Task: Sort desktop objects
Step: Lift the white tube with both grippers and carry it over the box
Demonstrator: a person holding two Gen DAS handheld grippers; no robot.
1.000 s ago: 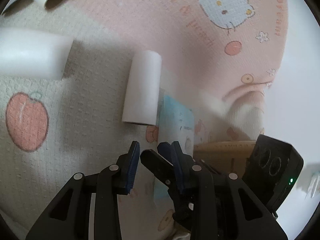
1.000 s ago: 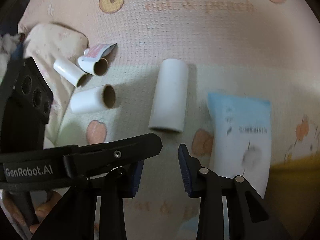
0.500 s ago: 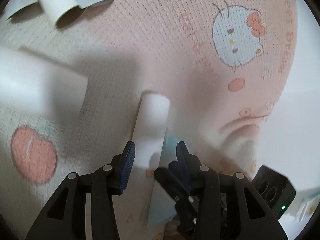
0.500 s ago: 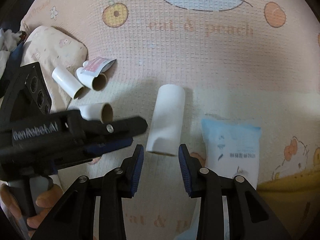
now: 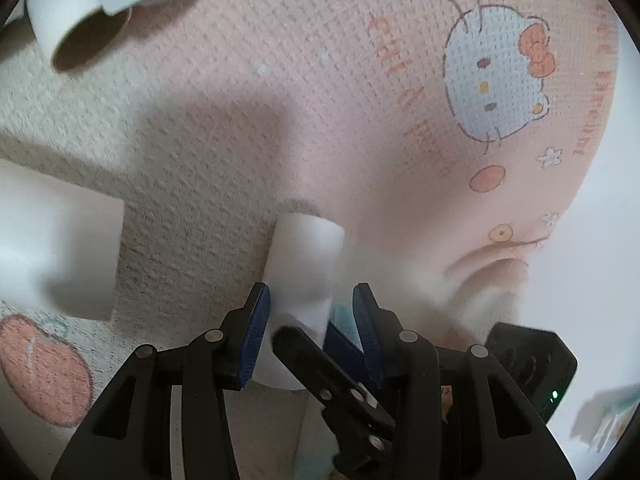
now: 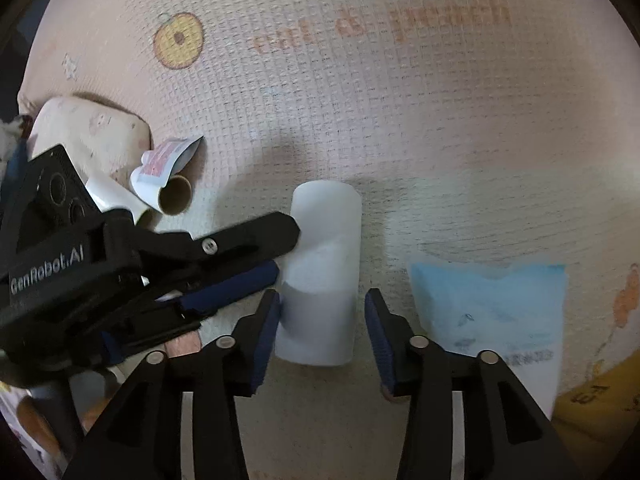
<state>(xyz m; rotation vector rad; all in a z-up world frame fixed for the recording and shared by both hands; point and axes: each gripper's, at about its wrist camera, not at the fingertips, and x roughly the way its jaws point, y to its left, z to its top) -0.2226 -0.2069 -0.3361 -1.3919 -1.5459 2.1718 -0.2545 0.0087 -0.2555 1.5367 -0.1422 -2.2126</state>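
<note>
Both grippers at one white tube.
Tube (image 6: 320, 280) lies between my right gripper (image 6: 322, 332) jaws, still opening, unclamped; left gripper (image 5: 308, 328) wide, straddling it.

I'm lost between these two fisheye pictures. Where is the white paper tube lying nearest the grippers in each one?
Left wrist view: white paper tube sits low centre, between this camera's own fingers.
Right wrist view: the tube lies centre, running down between this camera's fingers.
Shared landmark: the light blue packet, a sliver beside the tube.

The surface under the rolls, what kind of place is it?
Probably a home, perhaps a bed or a soft mat: a textured pink cloth with a cartoon cat and peach prints, and a small pillow.
</note>
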